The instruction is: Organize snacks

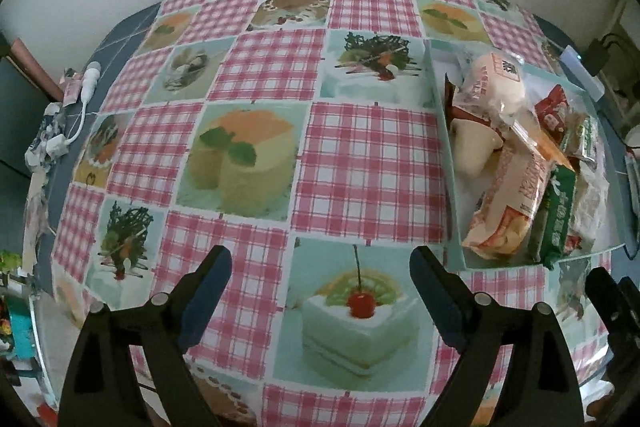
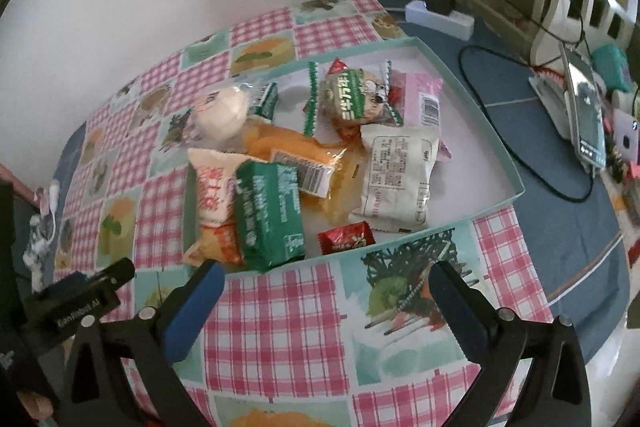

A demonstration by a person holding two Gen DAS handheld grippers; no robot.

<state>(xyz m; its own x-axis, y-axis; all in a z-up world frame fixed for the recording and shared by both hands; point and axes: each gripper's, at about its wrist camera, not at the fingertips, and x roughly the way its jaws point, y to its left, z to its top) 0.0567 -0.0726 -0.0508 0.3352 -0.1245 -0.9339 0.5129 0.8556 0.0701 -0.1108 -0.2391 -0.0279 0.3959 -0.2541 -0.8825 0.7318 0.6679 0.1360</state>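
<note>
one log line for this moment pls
left gripper: jaws open, empty, over tablecloth | right gripper: jaws open, empty, near tray | snacks: piled in tray

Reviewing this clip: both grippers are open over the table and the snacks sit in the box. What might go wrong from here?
1. The green packet and the orange-and-white packet overhang the near wall of the tray; a nudge may tip them out.
2. The snacks are heaped, so closing the right gripper on one may drag its neighbours.
3. The left gripper hangs over bare tablecloth, away from the tray.
</note>
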